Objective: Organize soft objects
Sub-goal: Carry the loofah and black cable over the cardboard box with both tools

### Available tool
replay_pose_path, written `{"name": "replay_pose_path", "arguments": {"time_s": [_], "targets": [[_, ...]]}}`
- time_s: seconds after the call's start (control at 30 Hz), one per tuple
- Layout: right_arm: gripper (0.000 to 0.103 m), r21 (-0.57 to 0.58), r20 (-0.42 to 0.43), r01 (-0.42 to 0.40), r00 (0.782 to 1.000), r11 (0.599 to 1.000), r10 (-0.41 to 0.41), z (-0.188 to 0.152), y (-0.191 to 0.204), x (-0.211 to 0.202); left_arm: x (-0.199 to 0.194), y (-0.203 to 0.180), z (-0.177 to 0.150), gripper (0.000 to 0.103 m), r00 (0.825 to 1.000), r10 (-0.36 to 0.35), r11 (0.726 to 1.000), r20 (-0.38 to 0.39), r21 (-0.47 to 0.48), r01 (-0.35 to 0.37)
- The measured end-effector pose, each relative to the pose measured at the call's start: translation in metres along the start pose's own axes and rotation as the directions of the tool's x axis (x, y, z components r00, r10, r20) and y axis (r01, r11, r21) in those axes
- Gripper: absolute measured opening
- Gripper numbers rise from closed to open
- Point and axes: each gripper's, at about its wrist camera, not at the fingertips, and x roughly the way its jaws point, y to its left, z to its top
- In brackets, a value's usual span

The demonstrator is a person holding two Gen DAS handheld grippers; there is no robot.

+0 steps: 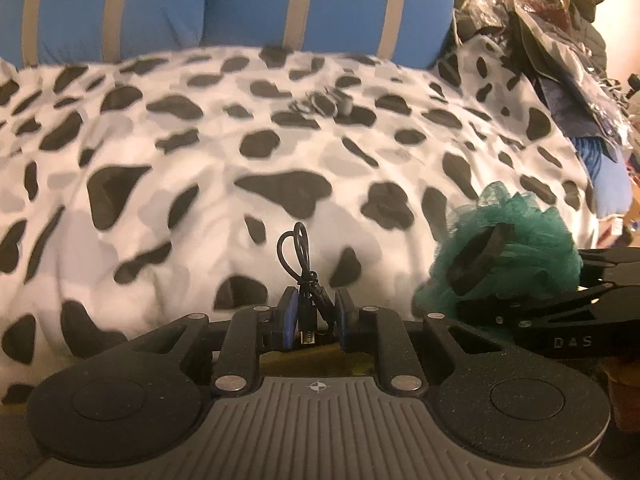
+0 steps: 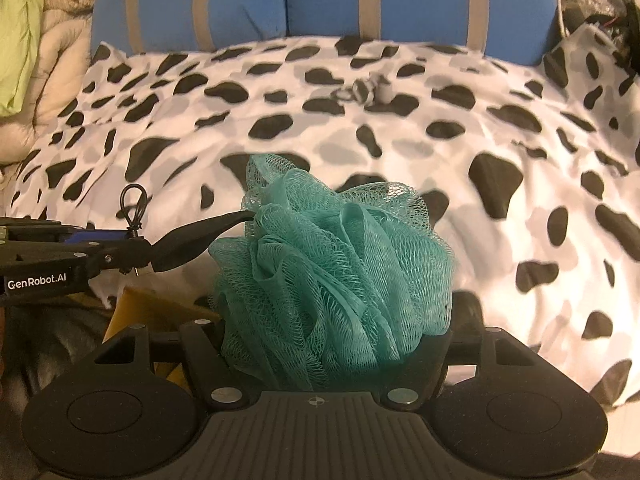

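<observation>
Right wrist view: green loofah [image 2: 332,276] sits between the right gripper [image 2: 336,320] fingers, mesh bulging out over both sides; fingers closed in on it, holding it above the bed [image 2: 520,152]; left wrist view shows the same loofah [image 1: 516,240] low at right, one black finger [image 1: 478,260] pressed across its mesh; left gripper [image 1: 314,316] fingers nearly together, blue pads [image 1: 289,318] pinching a coiled black cable [image 1: 300,260] that loops up between them; in the right wrist view the left gripper [image 2: 244,216] comes in from the left, one fingertip just at the loofah's edge, touching or not I cannot tell; bed cover is white with black and grey spots; blue pillows [image 2: 320,0] with grey stripes at its far edge; small blurred clutter [image 2: 368,90] mid-bed, unidentifiable; dark pile [image 1: 560,40] at far right.
</observation>
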Motion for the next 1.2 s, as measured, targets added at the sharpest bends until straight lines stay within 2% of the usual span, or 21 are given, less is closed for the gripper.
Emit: {"name": "replay_pose_path", "arguments": {"time_s": [0.23,0.33,0.6,0.67,0.7,0.73,0.8,1.0,1.2], "targets": [[0.072,0.001,-0.06,-0.008,0.998,1.0,0.008,-0.013,0.005,0.0,0.003,-0.002,-0.014,0.02,0.992,-0.072,0.997,-0.107,0.004,0.073],[0.072,-0.002,-0.079,-0.016,0.997,1.0,0.016,-0.017,0.008,-0.001,0.005,-0.007,-0.021,0.02,0.985,-0.083,0.996,-0.151,0.025,0.088],[0.073,0.005,-0.123,-0.022,0.992,1.0,0.022,-0.025,0.011,-0.001,0.017,-0.018,-0.036,0.021,0.951,-0.08,0.991,-0.299,0.084,0.109],[0.073,0.006,-0.133,-0.021,0.991,1.0,0.022,-0.027,0.011,-0.001,0.02,-0.018,-0.04,0.034,0.941,-0.065,0.991,-0.333,0.092,0.101],[0.073,0.007,-0.139,-0.022,0.99,1.0,0.022,-0.027,0.012,-0.001,0.021,-0.018,-0.042,0.048,0.937,-0.059,0.991,-0.346,0.091,0.096],[0.073,0.007,-0.145,-0.023,0.989,1.0,0.024,-0.028,0.012,-0.001,0.021,-0.017,-0.043,0.056,0.934,-0.054,0.992,-0.352,0.09,0.091],[0.073,0.004,-0.159,-0.024,0.987,1.0,0.025,-0.03,0.013,0.001,0.021,-0.015,-0.044,0.064,0.93,-0.049,0.993,-0.364,0.082,0.084],[0.074,-0.007,-0.184,-0.027,0.983,1.0,0.025,-0.033,0.017,0.003,0.024,-0.007,-0.045,0.066,0.92,-0.014,0.999,-0.391,0.04,0.032],[0.075,-0.008,-0.206,-0.049,0.977,0.999,0.046,-0.034,0.019,0.006,0.027,-0.004,-0.045,0.066,0.911,0.0,1.0,-0.412,0.021,0.009]]}}
